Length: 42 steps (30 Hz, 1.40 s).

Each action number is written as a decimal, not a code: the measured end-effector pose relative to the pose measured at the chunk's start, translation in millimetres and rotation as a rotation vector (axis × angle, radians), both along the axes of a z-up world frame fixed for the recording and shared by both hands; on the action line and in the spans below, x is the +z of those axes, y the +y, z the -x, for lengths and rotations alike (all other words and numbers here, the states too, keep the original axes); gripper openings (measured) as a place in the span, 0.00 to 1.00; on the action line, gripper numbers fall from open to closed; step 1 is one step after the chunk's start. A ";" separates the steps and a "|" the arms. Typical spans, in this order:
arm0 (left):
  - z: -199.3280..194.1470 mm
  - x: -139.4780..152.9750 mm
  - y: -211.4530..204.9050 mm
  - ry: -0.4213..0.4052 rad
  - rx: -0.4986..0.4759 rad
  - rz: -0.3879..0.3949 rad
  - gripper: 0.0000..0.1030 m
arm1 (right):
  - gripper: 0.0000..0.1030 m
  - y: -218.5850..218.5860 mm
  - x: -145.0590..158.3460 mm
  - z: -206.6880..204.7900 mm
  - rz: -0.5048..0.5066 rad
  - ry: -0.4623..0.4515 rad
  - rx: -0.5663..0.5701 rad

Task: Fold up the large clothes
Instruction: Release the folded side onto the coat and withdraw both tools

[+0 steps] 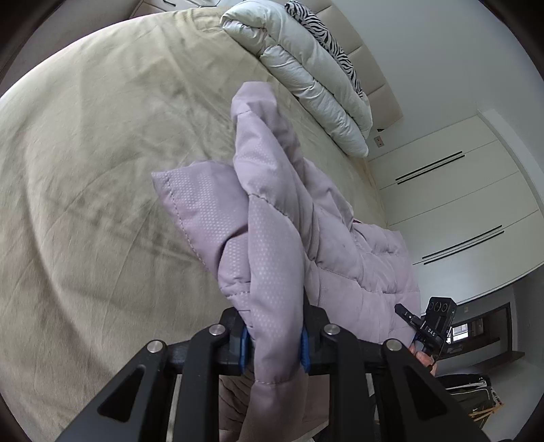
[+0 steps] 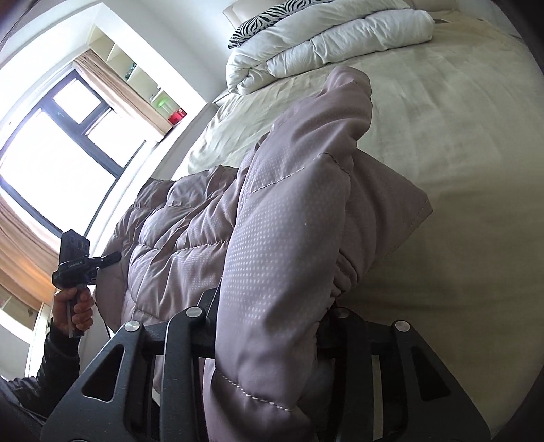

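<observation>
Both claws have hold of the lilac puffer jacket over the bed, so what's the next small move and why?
Probably carry the jacket out over the beige bed sheet and lower it flat. The left claw and right claw each pinch a bunched edge, and it hangs crumpled between them.

Padded jacket held up over the bed between two claws

In the left wrist view the jacket (image 1: 272,217) rises out of the left claw (image 1: 274,343), whose pads press on a bunched fold; the rest drapes off to the right towards the right claw (image 1: 413,319), near the frame's lower right edge. The bed (image 1: 102,170) spreads beneath and to the left of it. The folded duvet (image 1: 306,68) lies on the far end of the bed, with a pillow (image 1: 323,27) behind it against the headboard (image 1: 370,68). Wardrobe doors (image 1: 459,204) stand to the right of the bed. In the right wrist view a window (image 2: 57,142) lies to the left, beyond the jacket.
</observation>
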<state>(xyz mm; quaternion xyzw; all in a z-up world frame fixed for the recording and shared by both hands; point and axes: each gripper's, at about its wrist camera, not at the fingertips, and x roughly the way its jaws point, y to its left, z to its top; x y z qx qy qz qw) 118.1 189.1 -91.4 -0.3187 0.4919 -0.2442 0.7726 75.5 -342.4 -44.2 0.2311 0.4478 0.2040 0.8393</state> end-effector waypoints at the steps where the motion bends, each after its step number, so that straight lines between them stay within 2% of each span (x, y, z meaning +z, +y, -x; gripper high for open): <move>1: 1.8 -9.5 1.9 0.018 0.008 -0.013 0.26 | 0.34 -2.9 -9.4 6.1 -0.010 0.017 -0.005; 3: 0.3 -29.5 6.5 0.052 0.033 -0.024 0.32 | 0.36 -6.7 -31.9 12.7 -0.003 0.066 -0.035; 4: -0.2 -38.2 9.8 0.067 0.047 -0.001 0.38 | 0.43 -11.4 -44.4 12.0 -0.003 0.096 -0.063; 6: -2.4 -47.9 13.2 0.076 0.068 0.029 0.44 | 0.54 -20.2 -65.6 10.4 -0.008 0.123 -0.109; 8: -2.3 -48.8 11.5 0.071 0.077 0.009 0.50 | 0.68 -25.5 -79.5 11.0 -0.052 0.135 -0.137; 10: 0.6 -48.4 11.4 0.065 0.084 0.000 0.53 | 0.76 -28.4 -85.1 10.7 -0.069 0.148 -0.164; 12: 2.2 -46.1 11.8 0.054 0.091 -0.003 0.54 | 0.77 -27.4 -86.5 15.7 -0.063 0.142 -0.171; 15: 11.4 -41.7 21.6 0.040 0.121 -0.019 0.60 | 0.78 -31.1 -81.7 26.7 -0.047 0.140 -0.182; 19: 39.0 -21.4 42.2 -0.041 0.192 -0.075 0.69 | 0.79 -53.6 -71.3 60.0 -0.052 0.110 -0.229; 21: 59.7 -0.7 45.5 -0.125 0.222 -0.182 0.75 | 0.79 -67.6 -60.9 76.2 -0.028 0.090 -0.272; 23: 80.3 24.1 38.9 -0.229 0.247 -0.317 0.87 | 0.78 -74.7 -45.1 93.3 0.033 0.053 -0.319; 26: 111.9 62.6 18.2 -0.417 0.267 -0.473 1.00 | 0.78 -75.8 -7.9 123.8 0.153 -0.062 -0.385; 29: 139.6 98.8 -14.1 -0.622 0.297 -0.631 1.00 | 0.80 -56.7 35.7 141.3 0.314 -0.209 -0.440; 32: 167.0 130.2 -49.4 -0.814 0.306 -0.724 1.00 | 0.90 -33.0 79.8 148.4 0.435 -0.382 -0.443; 35: 189.0 157.4 -79.5 -0.943 0.354 -0.794 1.00 | 1.00 -0.8 114.0 159.2 0.519 -0.555 -0.438; 37: 202.1 172.5 -92.3 -0.986 0.425 -0.830 1.00 | 1.00 18.0 132.8 166.8 0.559 -0.642 -0.459; 39: 201.4 185.4 -104.0 -0.950 0.478 -0.877 1.00 | 1.00 32.6 153.5 166.2 0.544 -0.652 -0.420; 40: 199.0 190.9 -107.7 -0.927 0.483 -0.877 1.00 | 1.00 37.8 161.8 167.0 0.523 -0.649 -0.401; 42: 195.9 197.7 -110.0 -0.892 0.455 -0.818 1.00 | 1.00 49.1 177.5 171.2 0.486 -0.644 -0.382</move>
